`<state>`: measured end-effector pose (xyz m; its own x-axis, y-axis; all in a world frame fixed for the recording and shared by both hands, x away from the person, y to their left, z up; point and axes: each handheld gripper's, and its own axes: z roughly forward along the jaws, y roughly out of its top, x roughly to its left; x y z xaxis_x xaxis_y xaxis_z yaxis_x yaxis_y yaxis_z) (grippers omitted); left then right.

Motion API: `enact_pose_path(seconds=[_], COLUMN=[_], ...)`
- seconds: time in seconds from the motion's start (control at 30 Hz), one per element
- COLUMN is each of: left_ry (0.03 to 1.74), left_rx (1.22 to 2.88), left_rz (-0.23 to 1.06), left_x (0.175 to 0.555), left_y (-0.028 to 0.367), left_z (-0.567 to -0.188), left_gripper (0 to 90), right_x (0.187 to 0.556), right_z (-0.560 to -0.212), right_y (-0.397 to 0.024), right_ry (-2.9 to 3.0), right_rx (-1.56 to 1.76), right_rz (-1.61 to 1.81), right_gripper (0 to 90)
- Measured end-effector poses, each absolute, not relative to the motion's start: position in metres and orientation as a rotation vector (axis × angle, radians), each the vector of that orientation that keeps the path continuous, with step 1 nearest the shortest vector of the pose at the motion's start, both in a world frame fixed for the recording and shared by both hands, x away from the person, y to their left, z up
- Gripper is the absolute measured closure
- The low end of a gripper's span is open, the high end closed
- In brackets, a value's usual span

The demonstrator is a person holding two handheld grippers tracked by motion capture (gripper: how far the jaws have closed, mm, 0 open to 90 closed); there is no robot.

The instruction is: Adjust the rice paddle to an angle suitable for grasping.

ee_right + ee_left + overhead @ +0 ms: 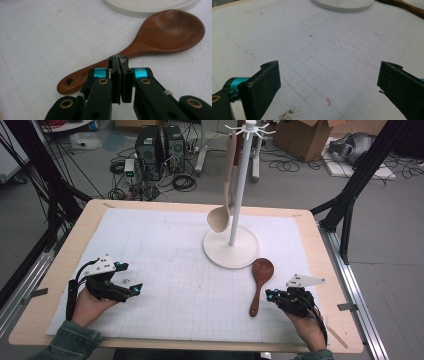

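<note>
High view, from the left: the left gripper (131,289) rests low on the near left of the surface (150,250), jaws spread with nothing between them, the grid sheet bare under them in the left gripper view. Farther right and far stands a white rack (231,247), a pale spoon (220,218) hanging beside its post. Just near the rack's base lies the brown spoon (259,282), bowl far, handle running near. To its right the right gripper (270,295) sits low beside the handle.

In the right gripper view its jaws are pressed together, pads meeting, with the brown spoon's (140,45) handle lying just past their tips; whether they touch it is hard to tell, but they pinch nothing.

The step in hand looks like the approach to picking up the brown spoon, probably to hang it on the rack. Next the right jaws would need to part, straddle the handle crosswise, and close on it before lifting.
</note>
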<state>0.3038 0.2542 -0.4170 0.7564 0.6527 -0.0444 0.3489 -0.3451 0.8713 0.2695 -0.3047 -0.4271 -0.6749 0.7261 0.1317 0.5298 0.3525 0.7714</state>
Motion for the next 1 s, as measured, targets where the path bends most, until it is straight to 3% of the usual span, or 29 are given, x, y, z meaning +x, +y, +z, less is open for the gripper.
enact_pose_path(seconds=[1.0], left_ry=[0.754], left_rx=[1.954], left_rz=[0.387], left_x=[0.304], left_y=[0.254], left_z=[-0.415], left_gripper=[5.3], right_x=[0.27], right_z=[-0.439], right_y=[-0.291], right_ry=[2.701], right_rx=[0.97], right_rz=[1.146], right_gripper=[89.7])
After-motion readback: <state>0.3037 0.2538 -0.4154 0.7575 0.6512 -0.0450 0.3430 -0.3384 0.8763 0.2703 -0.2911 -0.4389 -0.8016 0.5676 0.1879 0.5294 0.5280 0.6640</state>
